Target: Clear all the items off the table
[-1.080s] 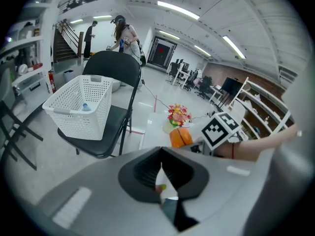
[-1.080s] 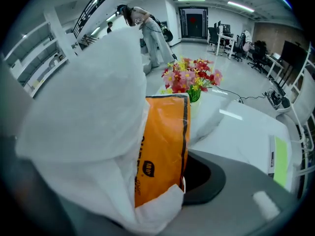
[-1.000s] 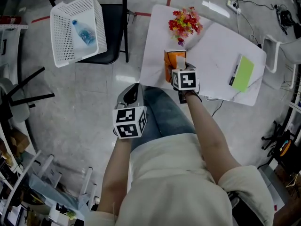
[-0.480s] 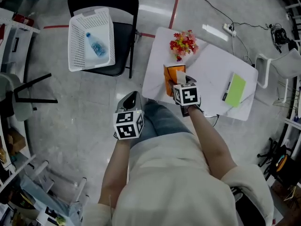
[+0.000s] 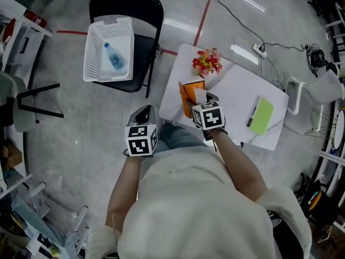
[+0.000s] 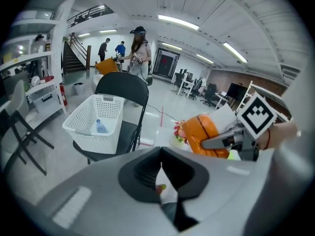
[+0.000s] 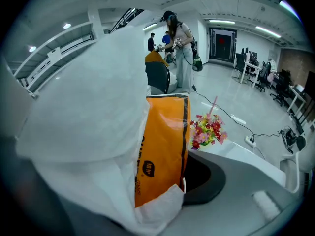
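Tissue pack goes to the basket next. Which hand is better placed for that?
Right. The right hand-held gripper grips the orange tissue pack; the left hand-held gripper is shut and empty, though nearer the white basket.

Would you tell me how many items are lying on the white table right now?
3: the flower bunch at its far corner, the green notepad near the right edge, and a dark pen beside that notepad. The held orange pack may hide more.
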The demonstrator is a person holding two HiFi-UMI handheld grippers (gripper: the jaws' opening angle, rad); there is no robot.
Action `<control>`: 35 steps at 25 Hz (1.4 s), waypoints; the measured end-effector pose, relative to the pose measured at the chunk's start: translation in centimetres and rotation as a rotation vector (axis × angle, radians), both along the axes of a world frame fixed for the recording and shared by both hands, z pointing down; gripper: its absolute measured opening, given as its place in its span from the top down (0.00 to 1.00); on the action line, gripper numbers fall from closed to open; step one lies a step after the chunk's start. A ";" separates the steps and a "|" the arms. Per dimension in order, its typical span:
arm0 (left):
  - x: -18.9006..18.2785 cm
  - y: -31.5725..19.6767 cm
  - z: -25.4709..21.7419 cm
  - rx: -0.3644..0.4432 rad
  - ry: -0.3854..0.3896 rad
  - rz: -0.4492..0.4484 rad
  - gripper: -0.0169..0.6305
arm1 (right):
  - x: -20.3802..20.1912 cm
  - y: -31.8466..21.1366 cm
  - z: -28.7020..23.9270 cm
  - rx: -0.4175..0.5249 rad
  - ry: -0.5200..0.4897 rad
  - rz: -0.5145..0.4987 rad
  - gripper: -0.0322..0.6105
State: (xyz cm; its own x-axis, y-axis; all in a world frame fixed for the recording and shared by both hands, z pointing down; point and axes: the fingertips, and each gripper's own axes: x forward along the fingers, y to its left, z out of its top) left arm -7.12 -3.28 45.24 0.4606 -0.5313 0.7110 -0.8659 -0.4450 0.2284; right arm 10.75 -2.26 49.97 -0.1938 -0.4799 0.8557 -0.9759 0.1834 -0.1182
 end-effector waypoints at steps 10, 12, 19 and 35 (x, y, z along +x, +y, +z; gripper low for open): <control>-0.1 -1.0 -2.4 0.060 -0.002 -0.048 0.96 | -1.6 -1.6 -3.3 0.077 -0.033 -0.093 0.50; -0.2 -1.2 -2.6 0.066 -0.005 -0.061 0.96 | -1.8 -2.0 -3.5 0.086 -0.036 -0.110 0.50; -0.5 -1.2 -2.8 0.067 -0.011 -0.093 0.96 | -2.6 -2.6 -3.8 0.099 -0.051 -0.138 0.50; -4.1 -5.4 -3.2 0.079 -0.002 -0.159 0.96 | -6.1 -7.0 -4.7 0.118 -0.064 -0.180 0.50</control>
State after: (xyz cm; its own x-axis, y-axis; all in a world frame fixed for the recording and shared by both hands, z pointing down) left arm -11.18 -8.64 42.00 0.3650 -0.6520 0.6646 -0.9272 -0.3189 0.1964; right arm 4.60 -9.29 45.29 -0.3377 -0.5284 0.7790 -0.9174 0.3699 -0.1468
